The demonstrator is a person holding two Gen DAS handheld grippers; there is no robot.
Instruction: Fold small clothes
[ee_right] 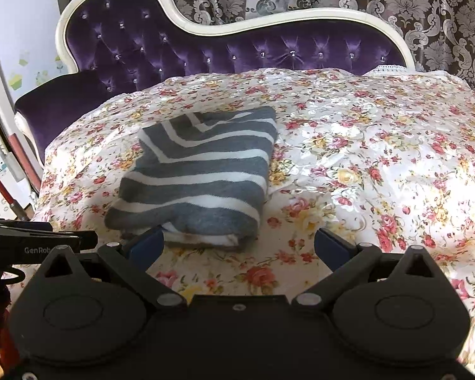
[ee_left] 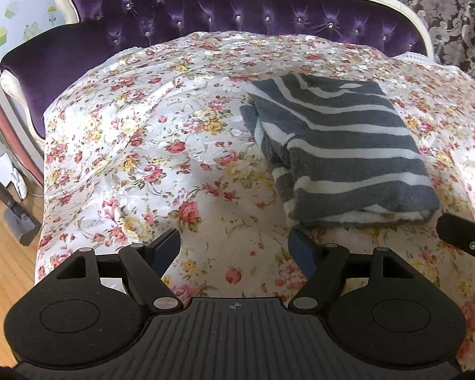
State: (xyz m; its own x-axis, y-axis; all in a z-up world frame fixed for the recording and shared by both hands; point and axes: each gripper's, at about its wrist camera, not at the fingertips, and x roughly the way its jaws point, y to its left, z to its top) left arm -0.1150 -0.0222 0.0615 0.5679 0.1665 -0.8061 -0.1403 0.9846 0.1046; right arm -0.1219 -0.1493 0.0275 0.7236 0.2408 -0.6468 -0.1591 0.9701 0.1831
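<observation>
Folded striped garment (ee_right: 199,174) beyond parted right tongs (ee_right: 237,247)

**Readable text in the scene**

White lettering reading "GenRob", cut off by the right gripper's body, stands on the side of the left gripper (ee_right: 41,243), seen in the right wrist view. No other text is legible.
</observation>
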